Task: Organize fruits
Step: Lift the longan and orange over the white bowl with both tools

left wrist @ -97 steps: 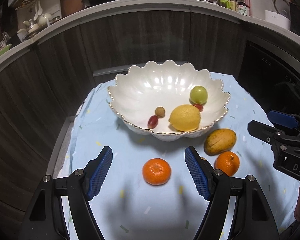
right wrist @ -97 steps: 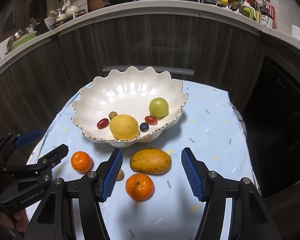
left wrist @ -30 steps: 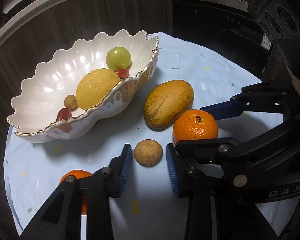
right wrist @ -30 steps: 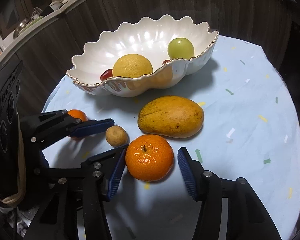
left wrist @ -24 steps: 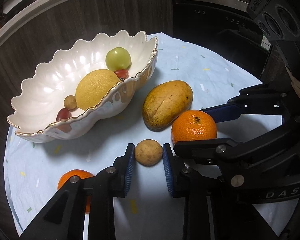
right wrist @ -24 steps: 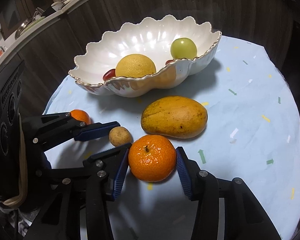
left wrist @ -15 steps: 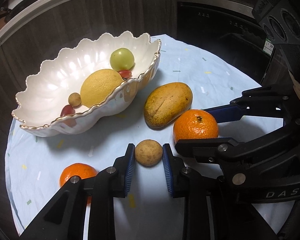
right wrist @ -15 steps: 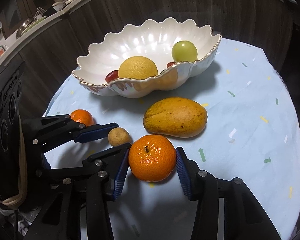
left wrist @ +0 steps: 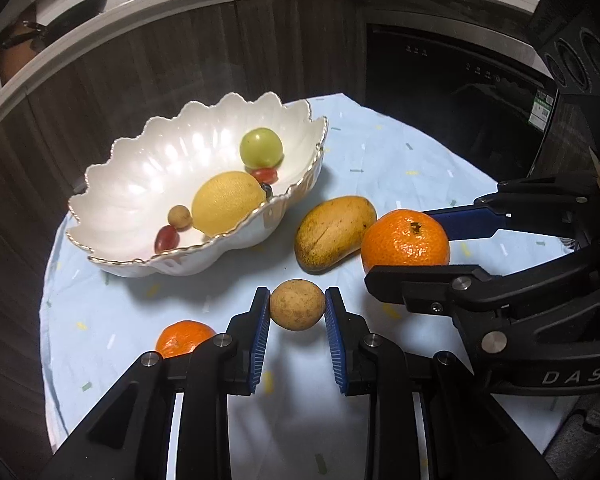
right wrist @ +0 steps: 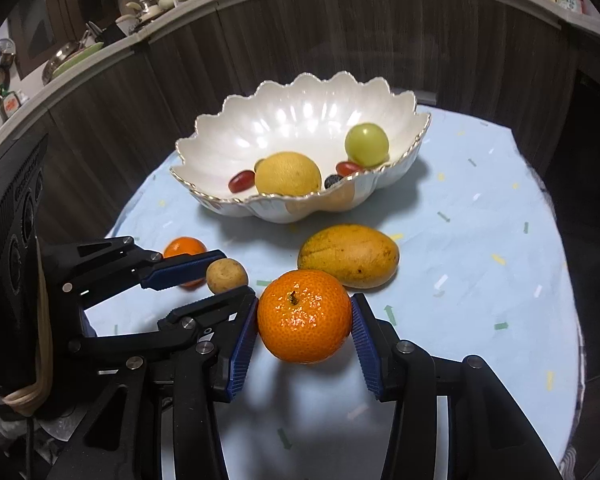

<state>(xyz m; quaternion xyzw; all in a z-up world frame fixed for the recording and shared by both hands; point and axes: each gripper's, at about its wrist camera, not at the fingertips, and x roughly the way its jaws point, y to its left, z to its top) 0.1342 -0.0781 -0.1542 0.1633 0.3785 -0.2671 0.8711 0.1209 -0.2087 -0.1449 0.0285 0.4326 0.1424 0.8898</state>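
Kitchen counter is curving behind a round table in a pale blue cloth (left wrist: 400,160). Left gripper (left wrist: 297,309) is clamping the small tan fruit (left wrist: 297,304) between its blue pads — lifted or not, cannot tell. Right gripper (right wrist: 305,324) is gripping the near tangerine (right wrist: 304,316) just right of it. Mango (right wrist: 350,255) is lying between them and the scalloped white bowl (right wrist: 300,120) farther back; a second tangerine (left wrist: 182,342) is sitting at near left.

Bowl (right wrist: 404,168) ahead — mango (right wrist: 350,255) between
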